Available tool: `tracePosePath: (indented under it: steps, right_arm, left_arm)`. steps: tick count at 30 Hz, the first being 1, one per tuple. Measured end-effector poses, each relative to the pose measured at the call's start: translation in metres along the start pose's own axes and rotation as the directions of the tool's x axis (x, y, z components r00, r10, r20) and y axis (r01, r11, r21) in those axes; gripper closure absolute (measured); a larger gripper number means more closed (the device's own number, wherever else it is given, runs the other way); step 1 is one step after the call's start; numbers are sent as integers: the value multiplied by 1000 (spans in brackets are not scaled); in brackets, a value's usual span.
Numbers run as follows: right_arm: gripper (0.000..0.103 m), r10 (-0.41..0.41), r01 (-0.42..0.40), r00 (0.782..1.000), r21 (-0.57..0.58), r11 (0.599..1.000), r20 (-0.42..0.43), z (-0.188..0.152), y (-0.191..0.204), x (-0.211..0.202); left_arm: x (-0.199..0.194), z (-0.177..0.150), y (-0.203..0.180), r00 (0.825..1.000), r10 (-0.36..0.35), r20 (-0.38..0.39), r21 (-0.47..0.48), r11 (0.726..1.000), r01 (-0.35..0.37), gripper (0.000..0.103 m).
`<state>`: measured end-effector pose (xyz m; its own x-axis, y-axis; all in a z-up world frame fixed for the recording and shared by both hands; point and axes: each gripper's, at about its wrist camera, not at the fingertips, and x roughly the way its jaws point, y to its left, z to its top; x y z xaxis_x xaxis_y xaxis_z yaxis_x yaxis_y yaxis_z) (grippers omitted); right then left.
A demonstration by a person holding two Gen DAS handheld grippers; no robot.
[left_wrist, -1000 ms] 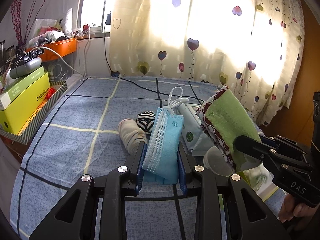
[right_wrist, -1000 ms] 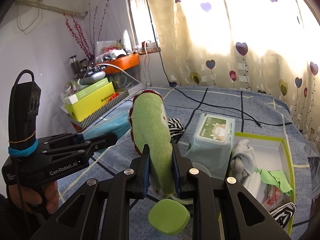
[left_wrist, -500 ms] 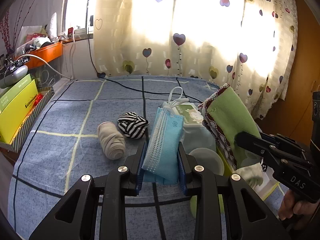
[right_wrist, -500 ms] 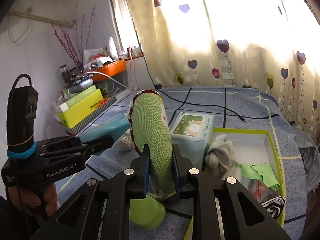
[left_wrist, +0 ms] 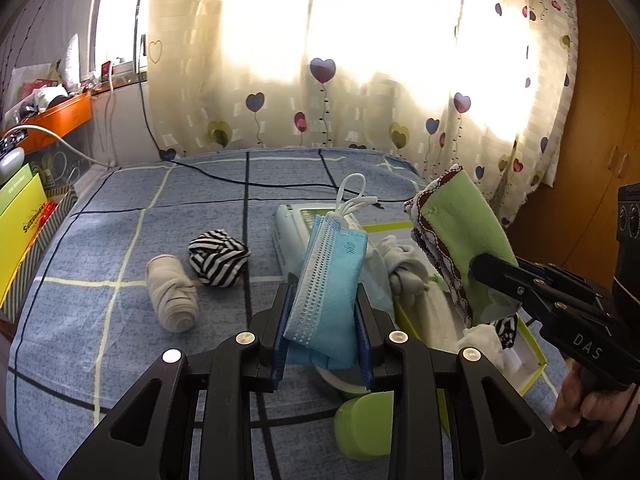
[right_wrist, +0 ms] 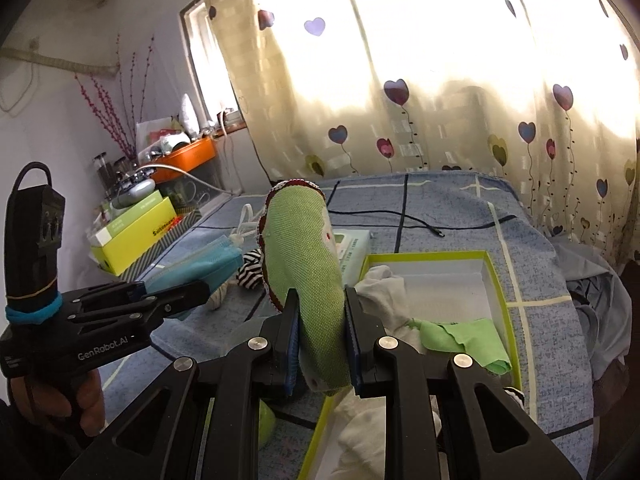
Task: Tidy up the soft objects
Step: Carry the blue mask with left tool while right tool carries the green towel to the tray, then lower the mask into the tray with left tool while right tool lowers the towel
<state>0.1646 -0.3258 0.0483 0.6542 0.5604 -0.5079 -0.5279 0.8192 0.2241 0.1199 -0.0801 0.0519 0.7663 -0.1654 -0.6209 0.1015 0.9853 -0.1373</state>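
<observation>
The left hand-held gripper [left_wrist: 322,334] clamps a folded stack of blue face masks [left_wrist: 330,280]; ahead to its left on the bed [left_wrist: 120,216] lie a rolled sock [left_wrist: 172,300] and striped sock [left_wrist: 218,256]. The right hand-held gripper [right_wrist: 320,344] pinches a green cloth [right_wrist: 304,264] beside the green-rimmed box [right_wrist: 496,280].

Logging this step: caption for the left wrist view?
Left tongs clamp blue face masks above the bed; right tongs hold a green cloth over the box.

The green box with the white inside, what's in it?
The green-rimmed box holds a bunched white cloth and a thin green cloth. The right gripper and its green pad hide the near corner.
</observation>
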Motion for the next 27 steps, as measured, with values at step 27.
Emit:
tracePosePath:
  steps: [27]
  right_arm:
    - [82, -108, 125, 989, 182, 975, -104, -9, -101, 41]
  left_arm:
    - [34, 12, -62, 994, -93, -63, 72, 993, 98, 74]
